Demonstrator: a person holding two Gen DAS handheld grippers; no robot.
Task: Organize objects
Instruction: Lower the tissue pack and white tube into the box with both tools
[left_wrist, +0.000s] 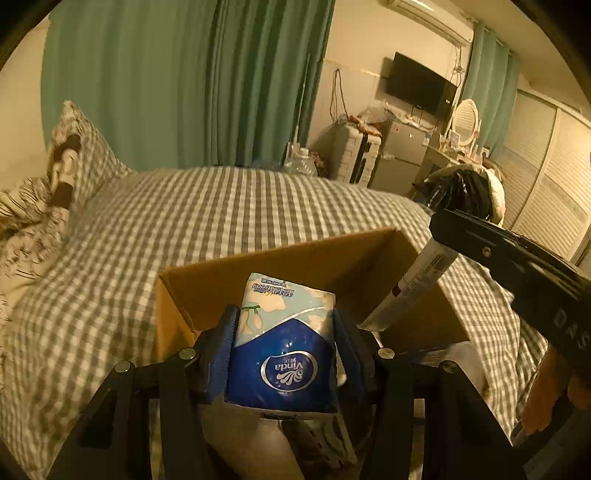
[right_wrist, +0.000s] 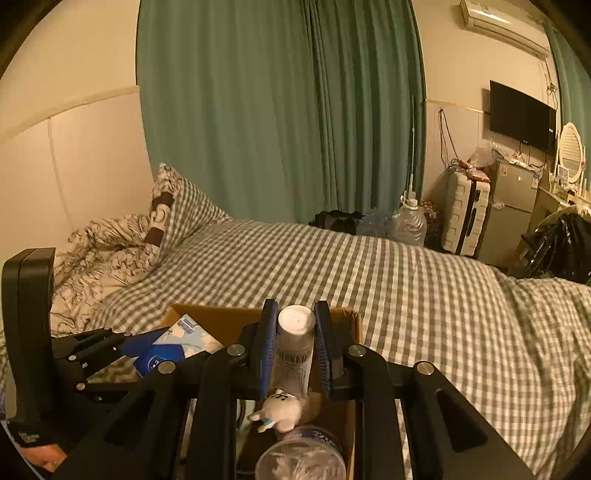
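Note:
My left gripper (left_wrist: 282, 325) is shut on a blue and white Vinda tissue pack (left_wrist: 284, 347) and holds it over an open cardboard box (left_wrist: 258, 273) on the bed. The pack also shows in the right wrist view (right_wrist: 173, 347). My right gripper (right_wrist: 295, 328) is shut on a white tube (right_wrist: 294, 343) with a barcode, over the same box (right_wrist: 221, 321). In the left wrist view the tube (left_wrist: 413, 284) slants into the box from the right. Inside the box lie a small white plush toy (right_wrist: 282, 408) and a clear round tub (right_wrist: 303, 458).
The box sits on a grey checked bedspread (left_wrist: 221, 221). A pillow (left_wrist: 77, 155) and a patterned quilt (right_wrist: 99, 251) lie at the head. Beyond the bed stand green curtains (right_wrist: 277, 110), water bottles (right_wrist: 406, 221), a white suitcase (right_wrist: 467, 218), a small fridge (right_wrist: 513, 206).

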